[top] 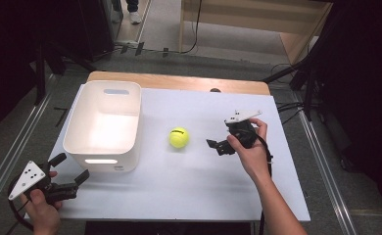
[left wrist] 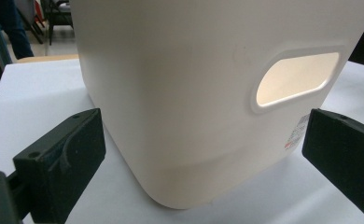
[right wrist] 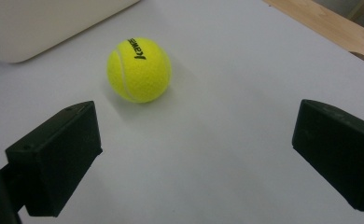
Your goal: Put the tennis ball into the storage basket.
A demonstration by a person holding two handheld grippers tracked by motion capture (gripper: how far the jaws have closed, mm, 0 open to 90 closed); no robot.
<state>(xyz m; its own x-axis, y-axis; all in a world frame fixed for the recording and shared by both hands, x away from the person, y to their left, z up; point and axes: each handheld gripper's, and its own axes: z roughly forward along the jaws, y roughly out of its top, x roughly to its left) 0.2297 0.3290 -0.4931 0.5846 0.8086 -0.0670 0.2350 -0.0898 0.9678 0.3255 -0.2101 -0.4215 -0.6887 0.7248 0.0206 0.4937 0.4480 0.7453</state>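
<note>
A yellow tennis ball (top: pixel 179 137) lies at the middle of the frame on the white desk (top: pixel 189 191), touching nothing. Just right of it the right gripper (top: pixel 217 146) points at it, jaws wide and empty, nothing between. Left stands a white bin (top: pixel 104 128); at lower left the left gripper (top: pixel 71 168) faces its near corner, jaws wide.

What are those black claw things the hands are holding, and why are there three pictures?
They are grabbing tools. A person holds one in each hand: the left gripper and the right gripper. Squeezing shuts the two black jaws. One picture comes from a camera up high. The other two come from little cameras riding on each tool, looking out between its jaws. On the white table sit a fuzzy yellow tennis ball and a white plastic bin with handle holes. Both tools are open and hold nothing. The right one points at the ball, the left one at the bin.
</note>
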